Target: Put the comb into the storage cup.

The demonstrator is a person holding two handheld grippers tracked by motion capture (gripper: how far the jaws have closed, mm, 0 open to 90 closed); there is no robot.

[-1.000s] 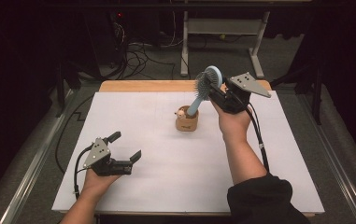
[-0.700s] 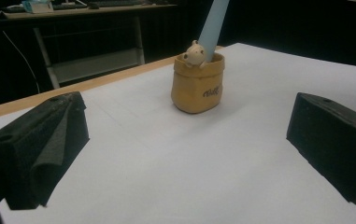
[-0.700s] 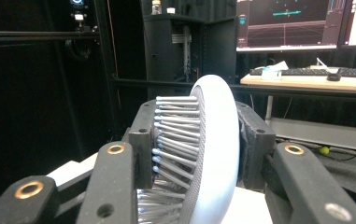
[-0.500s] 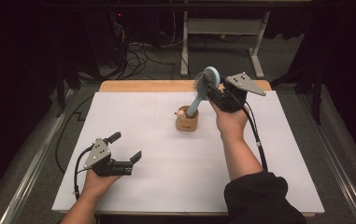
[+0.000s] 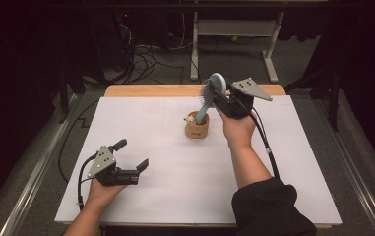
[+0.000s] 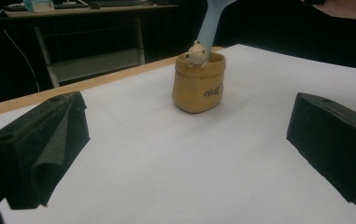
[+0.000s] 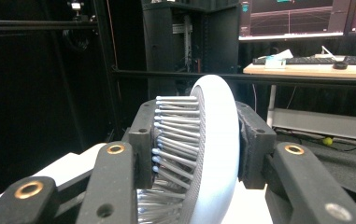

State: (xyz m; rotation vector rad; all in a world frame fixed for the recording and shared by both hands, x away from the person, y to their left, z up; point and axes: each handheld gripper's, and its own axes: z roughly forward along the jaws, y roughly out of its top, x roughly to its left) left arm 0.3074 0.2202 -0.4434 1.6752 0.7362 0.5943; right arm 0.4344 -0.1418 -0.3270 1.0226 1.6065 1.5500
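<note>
Clamping a pale blue, grey-bristled hairbrush [image 5: 210, 93] by its oval head, the right tongs [image 5: 220, 98] grip; left tongs [image 5: 132, 156] gape.

Two black grippers are seen: the left gripper [image 5: 131, 155] at lower left, the right gripper [image 5: 218, 97] at upper centre. Each is topped by a grey triangular screwed plate and trailed by a black cable. Brass-coloured rivets are set in the right gripper's linkages. A black sleeve [image 5: 268, 206] is worn on the right arm.

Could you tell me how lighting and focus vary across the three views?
High view: the white table is evenly lit, its surroundings fall into near black, and the picture is slightly soft. Left gripper view: the pot is fairly sharp, the near jaws soft, the brush handle pale against darkness. Right gripper view: the brush is clear up close, the background dim but for bright screens.
</note>
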